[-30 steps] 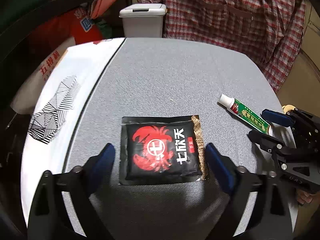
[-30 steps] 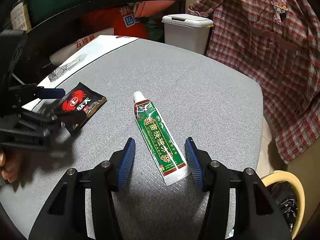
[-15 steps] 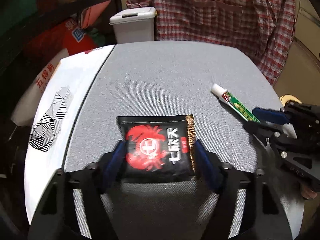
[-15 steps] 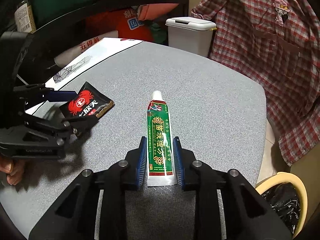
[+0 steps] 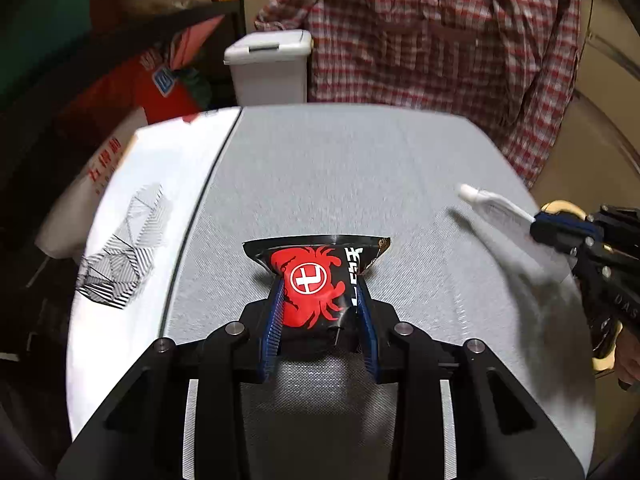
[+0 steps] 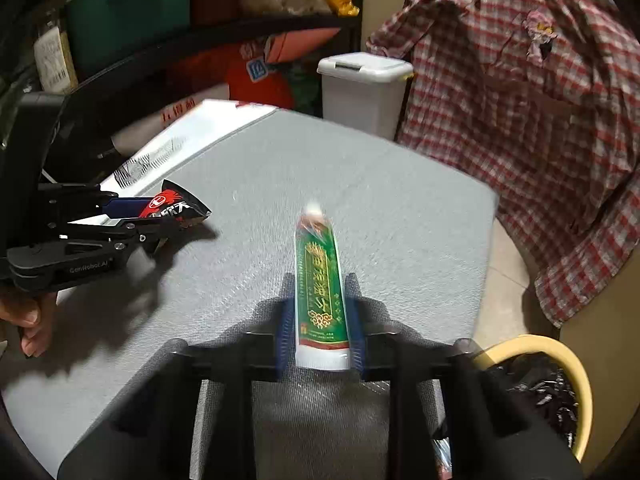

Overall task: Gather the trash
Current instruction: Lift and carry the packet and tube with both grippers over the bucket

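Jaws pinch a crumpled glossy packet [image 5: 316,280] and flat tube [image 6: 320,280].

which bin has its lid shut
The white bin behind the table has a closed lid; the yellow bin at right is open, black-lined.

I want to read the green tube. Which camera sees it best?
The right wrist view. There the green tube faces the camera, printed side up, pinched in the right hand-held gripper. The left wrist view shows it only as a pale blur at the right edge.
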Motion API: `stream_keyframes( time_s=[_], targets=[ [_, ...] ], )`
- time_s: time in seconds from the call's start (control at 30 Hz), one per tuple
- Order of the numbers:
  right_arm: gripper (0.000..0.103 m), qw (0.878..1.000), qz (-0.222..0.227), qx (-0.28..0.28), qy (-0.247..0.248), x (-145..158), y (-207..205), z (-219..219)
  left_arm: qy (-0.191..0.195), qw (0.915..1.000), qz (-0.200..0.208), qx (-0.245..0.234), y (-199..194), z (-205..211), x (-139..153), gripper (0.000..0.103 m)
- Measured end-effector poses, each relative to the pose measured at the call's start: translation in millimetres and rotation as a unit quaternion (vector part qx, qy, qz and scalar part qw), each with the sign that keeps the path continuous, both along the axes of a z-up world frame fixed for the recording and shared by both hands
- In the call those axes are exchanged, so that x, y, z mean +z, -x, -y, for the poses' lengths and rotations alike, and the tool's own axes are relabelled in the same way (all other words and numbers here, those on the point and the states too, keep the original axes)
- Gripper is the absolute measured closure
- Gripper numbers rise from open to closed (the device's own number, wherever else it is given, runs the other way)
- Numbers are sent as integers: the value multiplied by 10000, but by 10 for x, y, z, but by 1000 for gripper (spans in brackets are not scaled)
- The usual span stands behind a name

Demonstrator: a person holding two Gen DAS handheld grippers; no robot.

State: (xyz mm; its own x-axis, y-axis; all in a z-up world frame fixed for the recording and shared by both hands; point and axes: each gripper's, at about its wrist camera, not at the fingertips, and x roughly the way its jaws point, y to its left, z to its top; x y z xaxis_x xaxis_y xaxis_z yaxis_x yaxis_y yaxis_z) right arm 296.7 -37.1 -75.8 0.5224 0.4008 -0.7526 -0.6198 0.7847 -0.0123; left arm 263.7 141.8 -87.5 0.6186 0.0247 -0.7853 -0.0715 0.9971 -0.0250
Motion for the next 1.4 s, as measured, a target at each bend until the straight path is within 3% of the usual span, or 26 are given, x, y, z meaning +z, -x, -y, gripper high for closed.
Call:
stream_keyframes(
  time_s=[0.27,0.37,0.53,0.93,1.2,1.4],
  targets=[
    [101,9992,48,-184,-359,351,250,185,64,9994,333,-28,197,89,358,70],
    [101,9995,128,-186,-205,412,343,157,61,9991,410,-85,280,141,472,70],
    [101,9978,316,-381,-451,766,488,269,162,9976,664,-103,378,200,748,70],
    [101,9820,1187,-937,-1127,1634,1202,772,170,9943,1047,-92,742,574,1231,70],
    [101,9686,1611,-1385,-1295,1857,1552,1269,142,9909,1319,-241,1166,964,1471,69],
    [101,9624,1652,-1751,-1258,1757,1760,1682,187,9902,1356,-262,1319,1190,1478,69]
  ],
)
